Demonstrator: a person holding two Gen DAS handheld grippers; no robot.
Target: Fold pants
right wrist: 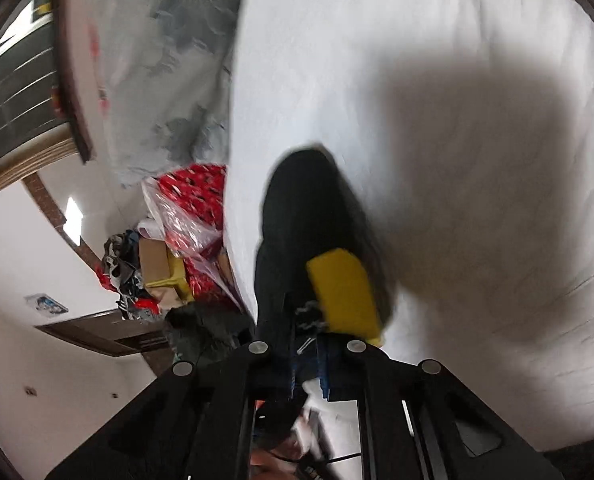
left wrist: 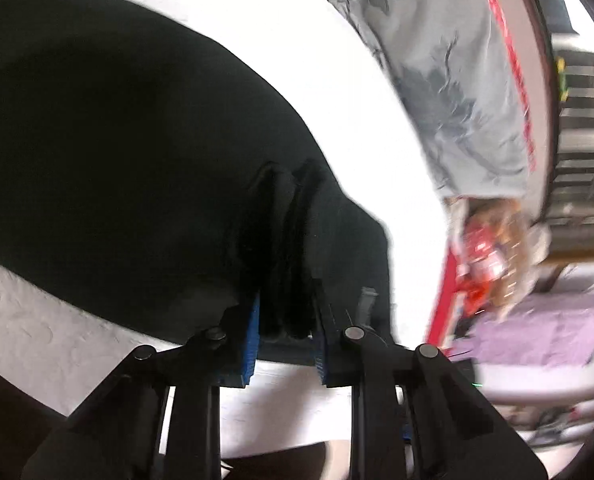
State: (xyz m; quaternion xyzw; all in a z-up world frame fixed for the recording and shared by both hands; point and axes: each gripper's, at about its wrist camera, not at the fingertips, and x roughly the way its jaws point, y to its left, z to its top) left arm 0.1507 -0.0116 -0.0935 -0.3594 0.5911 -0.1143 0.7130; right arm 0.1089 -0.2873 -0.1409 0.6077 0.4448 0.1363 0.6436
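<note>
Black pants (left wrist: 117, 152) lie spread on a white bedsheet (left wrist: 337, 80) in the left wrist view. My left gripper (left wrist: 287, 320) is shut on a bunched fold of the black pants at their near edge. In the right wrist view my right gripper (right wrist: 305, 320) is shut on another part of the black pants (right wrist: 301, 208), held lifted above the white sheet (right wrist: 417, 40). A yellow tag or patch (right wrist: 343, 288) shows on the fabric beside the right fingers. The fingertips of both grippers are buried in the cloth.
A grey patterned duvet (left wrist: 457, 80) lies along the bed's far side. Beyond the bed edge are a red wrapped bundle (right wrist: 193, 208), cardboard boxes (right wrist: 157, 264), a purple cloth (left wrist: 537, 332) and a dark wooden bed frame (right wrist: 73, 80). A large shadow (right wrist: 477, 140) falls on the sheet.
</note>
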